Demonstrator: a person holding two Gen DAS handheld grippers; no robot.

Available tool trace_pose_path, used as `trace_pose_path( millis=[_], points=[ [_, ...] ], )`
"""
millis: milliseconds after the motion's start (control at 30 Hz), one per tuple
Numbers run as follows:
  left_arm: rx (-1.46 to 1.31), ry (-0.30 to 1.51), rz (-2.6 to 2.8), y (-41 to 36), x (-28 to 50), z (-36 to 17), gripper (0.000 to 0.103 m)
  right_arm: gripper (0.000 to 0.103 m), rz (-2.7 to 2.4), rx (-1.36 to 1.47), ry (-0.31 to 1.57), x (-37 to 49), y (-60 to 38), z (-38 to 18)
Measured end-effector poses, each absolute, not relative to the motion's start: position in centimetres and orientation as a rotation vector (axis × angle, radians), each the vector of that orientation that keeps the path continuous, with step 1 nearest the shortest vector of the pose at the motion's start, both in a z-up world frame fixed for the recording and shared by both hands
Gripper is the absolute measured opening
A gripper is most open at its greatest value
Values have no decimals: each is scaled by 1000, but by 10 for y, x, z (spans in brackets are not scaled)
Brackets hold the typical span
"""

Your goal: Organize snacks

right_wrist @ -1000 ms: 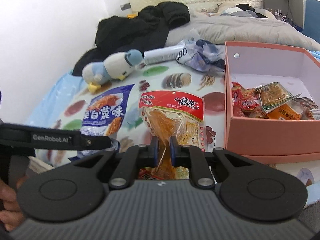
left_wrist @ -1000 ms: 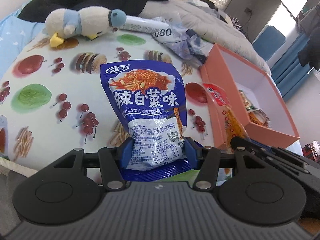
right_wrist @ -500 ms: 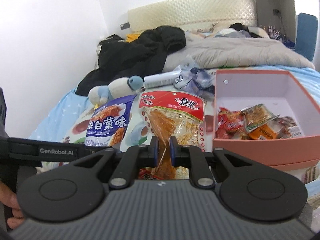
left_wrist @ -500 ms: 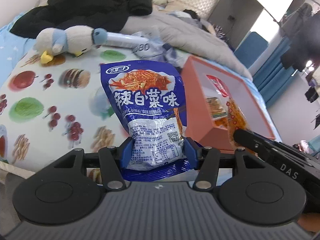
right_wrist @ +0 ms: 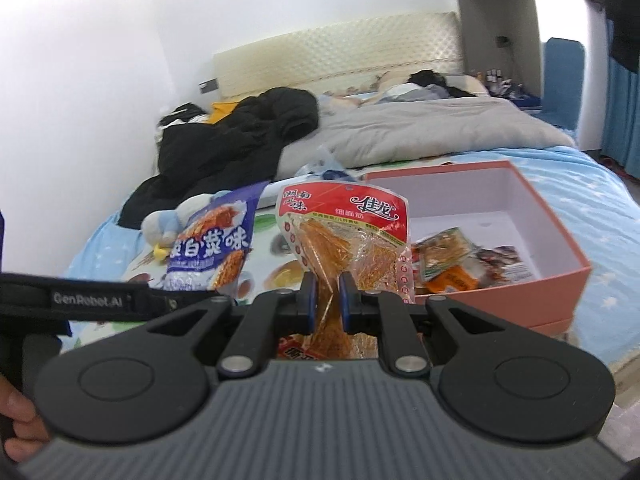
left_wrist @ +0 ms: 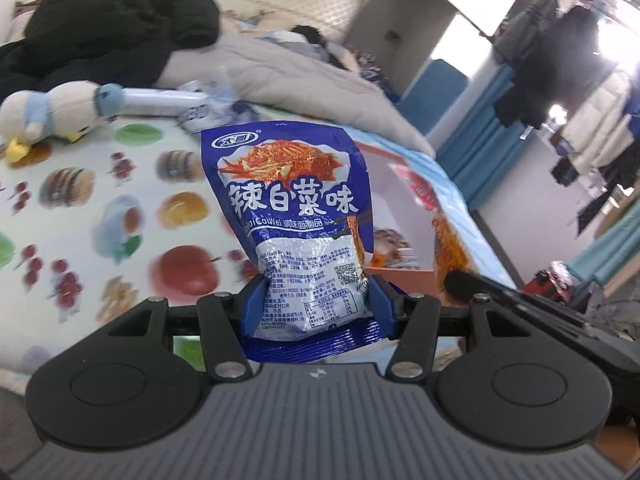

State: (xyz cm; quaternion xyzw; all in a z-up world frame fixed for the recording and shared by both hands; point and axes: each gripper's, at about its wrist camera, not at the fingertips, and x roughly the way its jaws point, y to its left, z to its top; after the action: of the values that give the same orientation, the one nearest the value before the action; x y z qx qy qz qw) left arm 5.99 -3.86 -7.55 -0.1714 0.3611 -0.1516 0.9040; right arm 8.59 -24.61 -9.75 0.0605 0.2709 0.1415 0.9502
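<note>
Change: both packets have risen off the bed since a second ago, box now lower.
Left gripper (left_wrist: pixel 316 304): jaws partly open, clamped on blue packet (left_wrist: pixel 296 216).
Right gripper (right_wrist: pixel 328 304): jaws nearly closed, pinching red packet (right_wrist: pixel 348 240).
Box (right_wrist: pixel 560 240): pink, right, holding snacks.
Advice: clear the near wall, lower, release singly.
Far: plush toy (left_wrist: pixel 52 112).

Daylight, bright overall. Source: window (left_wrist: pixel 460 20) far right in left wrist view, blown out to white; second glare patch behind hanging clothes (left_wrist: pixel 560 60). Wall (right_wrist: pixel 100 80) in right wrist view washed pale. Shadows soft. Motion blur smears printed cloth (left_wrist: pixel 100 220) and bedding; blue snack bag (left_wrist: pixel 296 216) stays sharp. Fisheye bends edges strongly, corners darken. Far room soft in both views.
</note>
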Motion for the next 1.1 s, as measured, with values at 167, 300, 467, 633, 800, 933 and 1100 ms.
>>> trace_pose_path(
  millis=[167,300,467,633,800,933,1100],
  points=[
    [-342,745,-373,-66,75,-74,60,15,239,126,546,82,-267,-98],
    [-330,757,-404,-84,99,-78,60,15,203,142,545,91,-279,-105],
    [-302,775,-422,-104,137,-85,60,16,184,168,554,114,-296,-113],
    [-278,796,-421,-120,181,-92,60,16,154,189,542,141,-317,-117],
    [-263,823,-416,-136,222,-101,60,16,145,203,539,171,-331,-124],
    [-224,865,-396,-150,255,-116,60,16,160,194,564,196,-334,-133],
    [-205,907,-403,-163,289,-132,61,16,168,214,623,230,-338,-149]
  ],
)
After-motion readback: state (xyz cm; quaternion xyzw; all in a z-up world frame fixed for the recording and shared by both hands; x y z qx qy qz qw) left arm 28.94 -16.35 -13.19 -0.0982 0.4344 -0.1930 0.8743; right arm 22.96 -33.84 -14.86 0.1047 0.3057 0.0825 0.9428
